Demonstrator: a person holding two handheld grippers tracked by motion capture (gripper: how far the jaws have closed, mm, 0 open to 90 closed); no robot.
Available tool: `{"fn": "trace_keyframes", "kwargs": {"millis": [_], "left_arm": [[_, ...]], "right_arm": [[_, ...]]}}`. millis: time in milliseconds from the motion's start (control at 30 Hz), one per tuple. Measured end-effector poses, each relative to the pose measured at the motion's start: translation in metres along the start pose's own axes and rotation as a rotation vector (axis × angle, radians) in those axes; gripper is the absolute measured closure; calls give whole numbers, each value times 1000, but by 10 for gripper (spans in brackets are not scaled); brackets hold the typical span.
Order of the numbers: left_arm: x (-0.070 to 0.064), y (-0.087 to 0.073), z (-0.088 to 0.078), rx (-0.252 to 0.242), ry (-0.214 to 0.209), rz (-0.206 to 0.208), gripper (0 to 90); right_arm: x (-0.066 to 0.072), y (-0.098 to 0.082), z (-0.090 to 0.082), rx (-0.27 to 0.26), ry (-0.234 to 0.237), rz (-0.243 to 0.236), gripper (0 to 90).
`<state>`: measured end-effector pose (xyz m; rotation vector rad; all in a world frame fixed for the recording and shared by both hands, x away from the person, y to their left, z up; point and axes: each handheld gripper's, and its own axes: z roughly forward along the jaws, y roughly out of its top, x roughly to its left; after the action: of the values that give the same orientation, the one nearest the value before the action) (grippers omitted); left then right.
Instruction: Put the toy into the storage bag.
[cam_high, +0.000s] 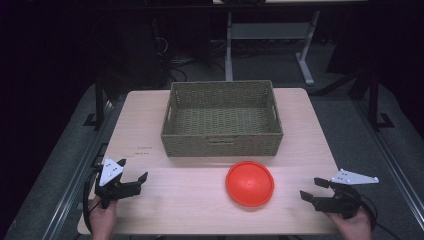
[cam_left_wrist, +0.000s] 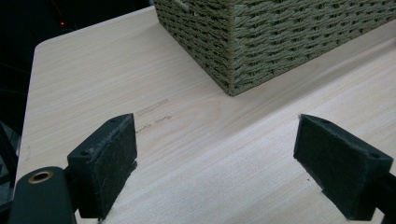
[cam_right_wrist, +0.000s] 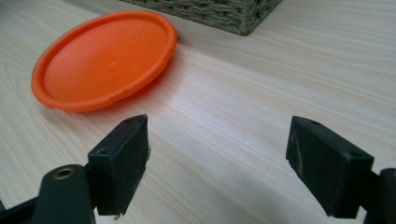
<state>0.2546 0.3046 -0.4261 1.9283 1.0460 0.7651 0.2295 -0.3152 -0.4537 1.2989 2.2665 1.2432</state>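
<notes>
Plate (cam_high: 249, 183) lies just in front of the basket (cam_high: 222, 145), nearer our wide-open, empty right gripper (cam_high: 311, 190) than our left gripper (cam_high: 134, 175), also open.

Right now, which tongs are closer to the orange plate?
The right tongs: the orange plate lies just left of them, while the left tongs sit across the table, near the basket's left corner. Both stand open, holding nothing.

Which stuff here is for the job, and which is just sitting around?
For the job:
- orange plate, lying on the table
- woven basket, empty
- right gripper, open, nearest the plate
- left gripper, open

Just sitting around:
- the small printed label on the table
- desk legs behind
</notes>
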Motion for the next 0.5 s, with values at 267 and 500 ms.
{"fn": "trace_keyframes", "kwargs": {"millis": [267, 500], "left_arm": [[1, -1, -1, -5, -1, 4, 128], [3, -1, -1, -7, 7, -6, 128]], "right_arm": [[7, 7, 8, 32, 32, -24, 198], [18, 24, 16, 45, 70, -45, 185]]}}
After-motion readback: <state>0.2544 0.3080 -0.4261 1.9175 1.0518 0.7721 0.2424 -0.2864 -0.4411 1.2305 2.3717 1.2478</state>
